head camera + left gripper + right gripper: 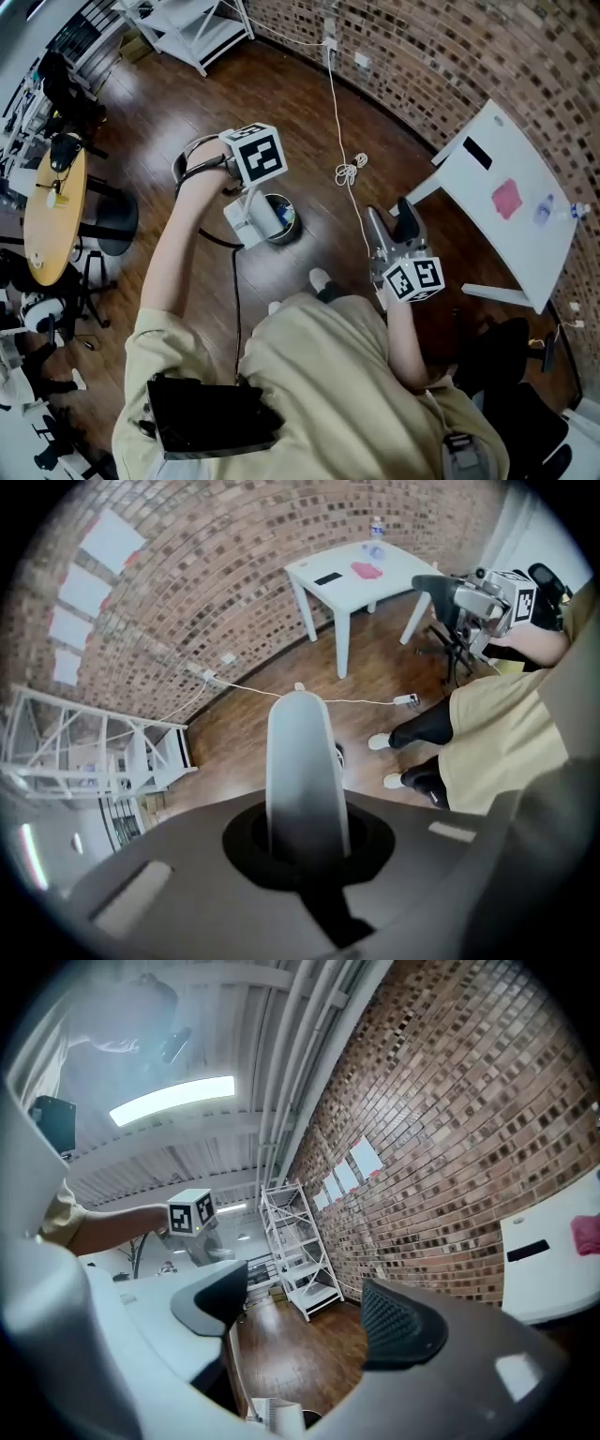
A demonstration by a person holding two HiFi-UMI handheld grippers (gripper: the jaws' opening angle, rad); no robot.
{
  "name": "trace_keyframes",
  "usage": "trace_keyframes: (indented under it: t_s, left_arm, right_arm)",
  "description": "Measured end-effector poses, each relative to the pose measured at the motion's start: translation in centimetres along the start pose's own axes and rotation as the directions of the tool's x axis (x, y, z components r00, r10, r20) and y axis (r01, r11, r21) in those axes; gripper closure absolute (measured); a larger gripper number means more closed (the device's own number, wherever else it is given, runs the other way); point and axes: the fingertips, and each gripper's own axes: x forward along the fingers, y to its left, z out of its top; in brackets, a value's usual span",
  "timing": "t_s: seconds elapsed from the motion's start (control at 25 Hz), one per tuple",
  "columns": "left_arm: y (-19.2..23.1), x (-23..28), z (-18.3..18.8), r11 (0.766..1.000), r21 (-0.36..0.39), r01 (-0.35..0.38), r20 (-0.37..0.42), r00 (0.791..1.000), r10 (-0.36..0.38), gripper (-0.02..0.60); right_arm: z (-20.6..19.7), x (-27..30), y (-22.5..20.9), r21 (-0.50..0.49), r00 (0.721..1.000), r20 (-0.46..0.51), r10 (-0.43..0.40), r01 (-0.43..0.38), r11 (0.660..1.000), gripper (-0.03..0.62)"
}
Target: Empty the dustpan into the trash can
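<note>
One dustpan (pixel 246 217), pale plastic, hangs below the left gripper (pixel 305 855) at the near-left rim of the trash can (pixel 284 220). Head view can't settle whether it clears the rim or touches it.

- Left gripper view: jaws closed on the dustpan's handle (pixel 300 761), dark pads wrapped round the pale shaft, which runs away from the camera.
- Trash can: small, round, shiny rim, standing on the wood floor (pixel 281 103) just ahead of the person's shoes. Something pale lies inside; too small to identify.
- Right gripper (pixel 307 1316): jaws wide apart with nothing between them, held at the person's right side, well apart from pan and can.

Handling, as judged: pan looks light and stiff, so weight is no problem. The handle looks smooth and rounded, so it could twist in the pads once the pan tips. Best hold is where it is now, square across the handle. The can looks light too and may scoot if the pan knocks its rim. Mouth of the can is narrow next to the pan, so a slow tilt seems wise.

Surroundings: white cable (pixel 342 141) trailing across the floor beyond the can, white table (pixel 525 220) to the right against the brick wall (pixel 450 56), round wooden table (pixel 52 216) far left.
</note>
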Motion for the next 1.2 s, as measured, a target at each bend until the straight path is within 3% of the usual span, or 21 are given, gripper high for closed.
trace_keyframes:
  t_s: [0.12,0.2,0.28,0.48,0.64,0.8,1.04,1.2]
  left_arm:
    - [2.3,-1.1,-6.7,0.982,-0.186,-0.042,0.083,0.995,0.058,0.581]
    - [2.6,-1.6,-11.2,0.945,-0.328,-0.011,0.143,0.988,0.061,0.581]
    - [1.4,-1.3,-15.5,0.889,-0.453,0.061,0.224,0.973,0.048,0.581]
    - [-4.3,-0.6,-27.1,0.679,-0.726,0.11,0.27,0.953,0.135,0.581]
    - [-9.1,-0.6,-33.1,0.508,-0.853,0.119,0.256,0.944,0.208,0.581]
    - [-14.7,-0.8,-38.0,0.338,-0.934,0.118,0.214,0.94,0.264,0.581]
    - [-21.6,0.4,-42.0,0.145,-0.987,0.076,0.118,0.945,0.305,0.581]
    - [-24.6,5.6,-42.7,0.045,-0.997,0.057,0.068,0.951,0.303,0.581]
  right_arm:
    - [-0.6,1.1,0.4,0.01,0.999,-0.018,0.038,-0.037,0.999,0.229]
    - [-1.2,1.9,1.0,0.018,0.998,-0.029,0.054,-0.054,0.998,0.229]
    - [-1.9,3.1,2.5,0.027,0.995,-0.044,0.088,-0.087,0.996,0.229]
    - [-3.7,8.1,8.6,0.045,0.96,-0.108,0.258,-0.254,0.966,0.229]
    - [-5.4,11.0,13.7,0.067,0.917,-0.149,0.37,-0.364,0.929,0.229]
    - [-7.1,13.3,20.4,0.089,0.849,-0.187,0.493,-0.486,0.87,0.229]
    - [-9.9,13.7,29.6,0.121,0.745,-0.228,0.626,-0.617,0.778,0.229]
    - [-12.0,12.9,33.2,0.141,0.694,-0.264,0.67,-0.659,0.739,0.229]
